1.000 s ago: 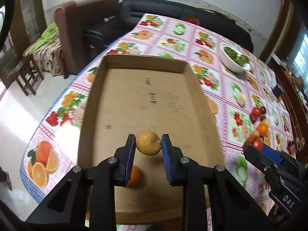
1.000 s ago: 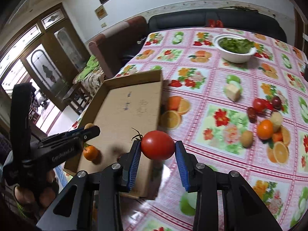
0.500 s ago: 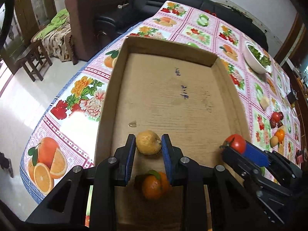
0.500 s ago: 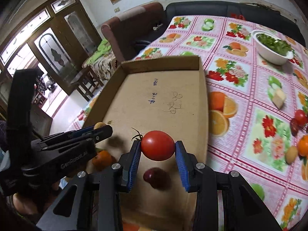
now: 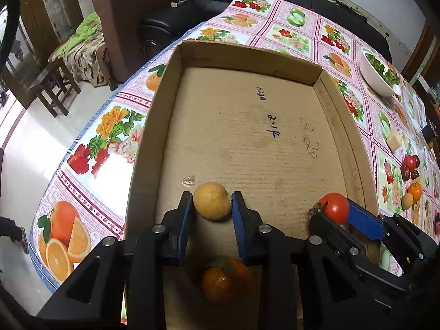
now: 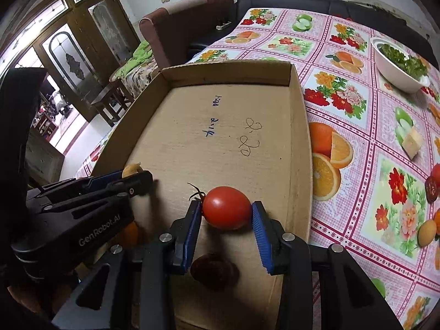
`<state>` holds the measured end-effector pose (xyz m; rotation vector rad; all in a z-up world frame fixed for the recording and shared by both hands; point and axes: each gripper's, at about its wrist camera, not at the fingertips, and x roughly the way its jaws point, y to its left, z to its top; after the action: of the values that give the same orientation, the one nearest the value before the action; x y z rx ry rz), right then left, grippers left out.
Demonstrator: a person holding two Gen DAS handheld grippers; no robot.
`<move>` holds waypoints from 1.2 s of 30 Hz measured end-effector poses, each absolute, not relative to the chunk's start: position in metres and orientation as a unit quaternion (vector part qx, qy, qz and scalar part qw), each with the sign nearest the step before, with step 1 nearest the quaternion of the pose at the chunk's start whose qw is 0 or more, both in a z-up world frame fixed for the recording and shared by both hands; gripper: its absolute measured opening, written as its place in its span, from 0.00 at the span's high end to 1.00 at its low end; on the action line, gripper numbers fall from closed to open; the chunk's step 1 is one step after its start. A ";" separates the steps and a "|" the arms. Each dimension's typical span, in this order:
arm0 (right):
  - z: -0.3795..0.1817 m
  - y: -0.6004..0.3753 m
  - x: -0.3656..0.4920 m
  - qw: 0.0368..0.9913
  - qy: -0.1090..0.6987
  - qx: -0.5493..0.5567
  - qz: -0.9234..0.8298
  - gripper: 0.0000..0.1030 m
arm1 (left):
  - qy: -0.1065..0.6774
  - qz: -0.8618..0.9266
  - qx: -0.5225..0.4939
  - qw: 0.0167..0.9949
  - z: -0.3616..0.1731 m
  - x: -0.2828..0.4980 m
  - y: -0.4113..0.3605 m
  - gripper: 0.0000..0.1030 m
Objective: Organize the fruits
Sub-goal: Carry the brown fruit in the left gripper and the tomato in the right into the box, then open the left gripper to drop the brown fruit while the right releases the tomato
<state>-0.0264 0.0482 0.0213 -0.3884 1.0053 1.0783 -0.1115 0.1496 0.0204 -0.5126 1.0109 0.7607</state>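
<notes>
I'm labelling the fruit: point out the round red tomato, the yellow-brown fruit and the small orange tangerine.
round red tomato (image 6: 227,207), right wrist view, its front skin.
yellow-brown fruit (image 5: 212,200), left wrist view, its top.
small orange tangerine (image 5: 220,284), left wrist view, its peel.

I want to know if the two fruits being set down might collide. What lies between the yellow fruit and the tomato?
Bare cardboard floor of the box separates the yellow fruit from the tomato; the left wrist view shows it.

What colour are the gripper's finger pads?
Blue, clearest in the right wrist view on the right gripper's ribbed pads.
</notes>
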 end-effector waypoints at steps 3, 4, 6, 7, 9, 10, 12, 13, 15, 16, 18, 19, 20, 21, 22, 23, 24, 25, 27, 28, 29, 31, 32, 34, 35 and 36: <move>0.022 0.049 -0.026 0.724 0.453 -0.180 0.488 0.62 | 0.467 0.344 -0.245 0.777 0.022 -0.112 0.150 0.66; 0.023 0.048 -0.026 0.725 0.453 -0.181 0.487 0.61 | 0.466 0.343 -0.247 0.777 0.023 -0.112 0.149 0.63; 0.025 0.046 -0.026 0.727 0.450 -0.178 0.486 0.61 | 0.462 0.343 -0.248 0.779 0.026 -0.113 0.148 0.57; 0.027 0.044 -0.025 0.729 0.449 -0.177 0.486 0.60 | 0.460 0.344 -0.247 0.780 0.027 -0.114 0.147 0.56; 0.032 0.041 -0.025 0.732 0.444 -0.174 0.486 0.58 | 0.458 0.342 -0.249 0.781 0.030 -0.115 0.146 0.56; 0.033 0.039 -0.025 0.733 0.443 -0.173 0.487 0.55 | 0.457 0.341 -0.250 0.782 0.031 -0.116 0.145 0.56; 0.037 0.034 -0.026 0.736 0.438 -0.170 0.487 0.52 | 0.455 0.341 -0.248 0.784 0.034 -0.116 0.142 0.56; 0.039 0.032 -0.026 0.738 0.437 -0.169 0.486 0.52 | 0.455 0.340 -0.248 0.785 0.035 -0.116 0.141 0.56; 0.042 0.028 -0.027 0.739 0.436 -0.165 0.487 0.52 | 0.453 0.338 -0.250 0.786 0.037 -0.117 0.139 0.56; 0.044 0.025 -0.026 0.740 0.435 -0.163 0.487 0.52 | 0.451 0.338 -0.250 0.787 0.038 -0.118 0.138 0.56; 0.048 0.018 -0.025 0.743 0.432 -0.157 0.486 0.52 | 0.447 0.337 -0.249 0.790 0.042 -0.119 0.135 0.56; 0.050 0.014 -0.025 0.745 0.431 -0.154 0.486 0.51 | 0.446 0.336 -0.248 0.792 0.044 -0.118 0.133 0.56; 0.053 0.010 -0.024 0.747 0.430 -0.149 0.485 0.51 | 0.445 0.335 -0.247 0.793 0.045 -0.118 0.131 0.56; 0.056 0.006 -0.023 0.749 0.429 -0.146 0.484 0.51 | 0.444 0.334 -0.246 0.794 0.047 -0.118 0.129 0.56; 0.058 0.002 -0.022 0.752 0.426 -0.143 0.482 0.51 | 0.444 0.332 -0.244 0.795 0.048 -0.117 0.127 0.56; 0.061 -0.002 -0.021 0.755 0.425 -0.140 0.480 0.51 | 0.445 0.330 -0.242 0.797 0.049 -0.116 0.124 0.56; 0.063 -0.006 -0.020 0.757 0.424 -0.137 0.479 0.51 | 0.445 0.328 -0.241 0.798 0.050 -0.114 0.123 0.56; 0.066 -0.010 -0.018 0.760 0.422 -0.134 0.476 0.51 | 0.444 0.326 -0.240 0.799 0.051 -0.114 0.121 0.56; 0.069 -0.018 -0.015 0.764 0.422 -0.128 0.471 0.51 | 0.443 0.323 -0.235 0.802 0.054 -0.112 0.116 0.56; 0.071 -0.024 -0.012 0.766 0.422 -0.122 0.468 0.51 | 0.443 0.321 -0.234 0.804 0.056 -0.111 0.113 0.56; 0.072 -0.028 -0.010 0.768 0.422 -0.119 0.466 0.51 | 0.443 0.319 -0.233 0.805 0.057 -0.111 0.112 0.56; 0.075 -0.035 -0.008 0.772 0.421 -0.113 0.462 0.51 | 0.442 0.317 -0.229 0.807 0.060 -0.109 0.107 0.56; 0.077 -0.040 -0.006 0.775 0.420 -0.110 0.459 0.51 | 0.441 0.314 -0.228 0.809 0.061 -0.108 0.105 0.56; 0.079 -0.046 -0.003 0.778 0.419 -0.104 0.455 0.51 | 0.442 0.312 -0.226 0.810 0.063 -0.106 0.101 0.56; 0.080 -0.050 -0.002 0.780 0.419 -0.102 0.453 0.51 | 0.442 0.310 -0.226 0.811 0.064 -0.106 0.099 0.56; 0.080 -0.053 0.000 0.782 0.419 -0.100 0.451 0.51 | 0.442 0.308 -0.225 0.812 0.064 -0.105 0.097 0.56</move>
<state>-0.0004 -0.0535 0.0803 -0.2169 0.9045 0.9733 -0.1048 0.0973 0.0643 -0.4798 0.9431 0.6586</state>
